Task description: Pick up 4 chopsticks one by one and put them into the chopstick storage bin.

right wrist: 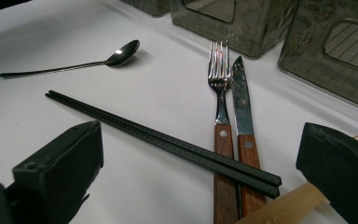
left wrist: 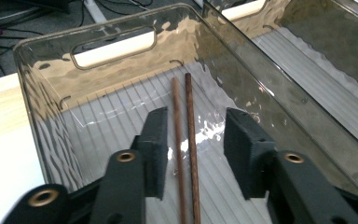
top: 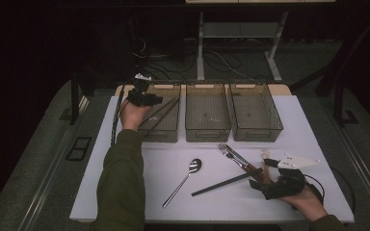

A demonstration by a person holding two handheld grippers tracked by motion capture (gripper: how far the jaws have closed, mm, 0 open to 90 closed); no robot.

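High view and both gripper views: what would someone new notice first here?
Three smoky clear bins in a row at the far edge of the white table; the left bin holds brown chopsticks, lying between the open jaws of the left gripper. Nearer, black chopsticks lie across the wooden handles of a fork and knife, before the open right gripper. A spoon lies left of them.
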